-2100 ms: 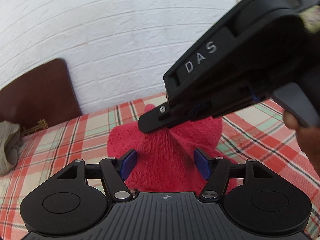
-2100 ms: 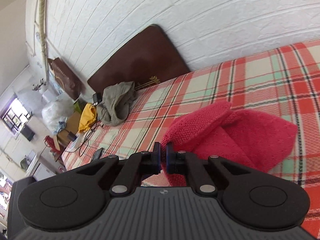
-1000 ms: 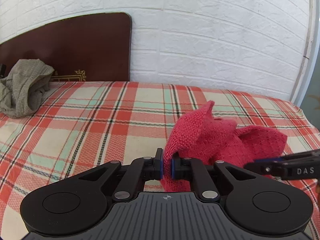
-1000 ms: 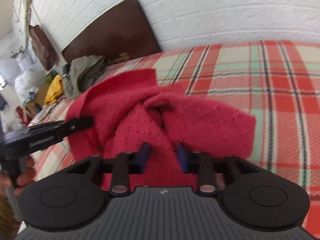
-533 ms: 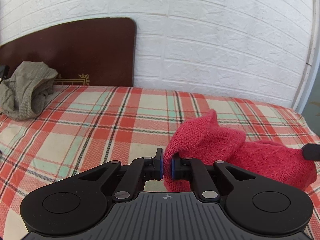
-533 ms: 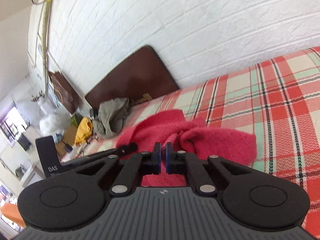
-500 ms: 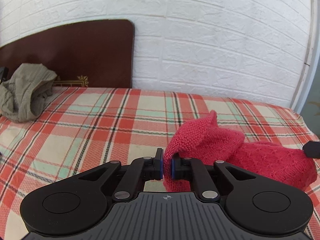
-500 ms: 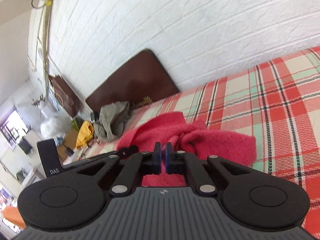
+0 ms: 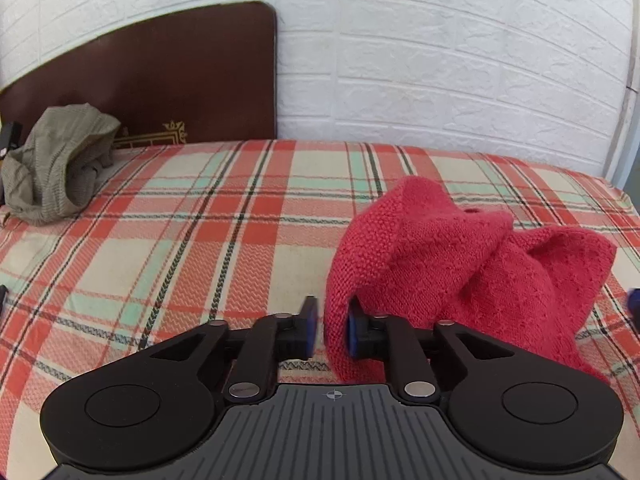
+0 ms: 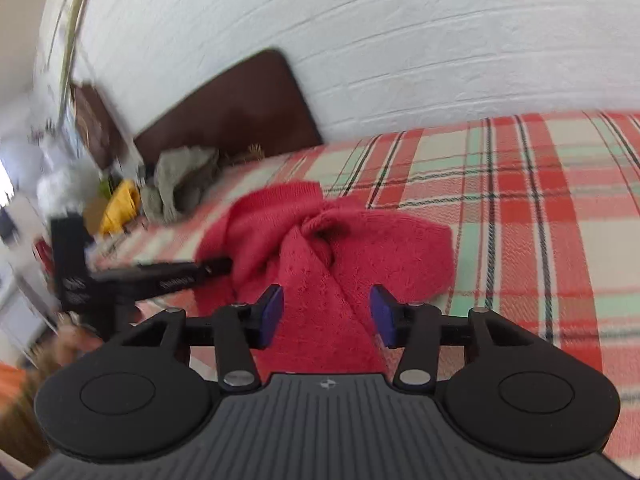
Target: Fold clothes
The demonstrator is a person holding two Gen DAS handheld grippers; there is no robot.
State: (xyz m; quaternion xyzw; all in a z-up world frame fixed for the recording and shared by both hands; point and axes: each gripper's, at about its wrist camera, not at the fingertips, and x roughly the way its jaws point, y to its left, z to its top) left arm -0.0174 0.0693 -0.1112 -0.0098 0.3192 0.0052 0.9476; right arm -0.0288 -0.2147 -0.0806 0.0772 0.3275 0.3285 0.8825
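- A red knitted garment lies bunched in a lumpy heap on a bed covered by a red, cream and green plaid sheet. It sits toward the right side of the bed in the left wrist view.
- The left gripper has its fingers opening. One edge of the red knit stands between them, close against the right-hand pad, while the left-hand pad is clear of it.
- The right gripper also has its fingers opening, set wide apart. A ridge of the red knit runs between them with a gap on each side, so nothing is gripped.
- Risk: with both grips letting go at once, the raised folds may slump and the garment could settle back into a twisted heap instead of a flat fold.
- Risk: the loose knit could snag on a pad as a gripper draws away, dragging the edge out of place.
- Risk: the twist at the middle of the heap may get folded in if it is not spread first.
- Risk: the right wrist view is blurred, so the exact lie of the cloth there is uncertain.
- Count: one red garment, two grippers, one bed.
- Count: one crumpled grey-green garment lying well apart near the one dark brown headboard.
- Count: one white brick wall behind.
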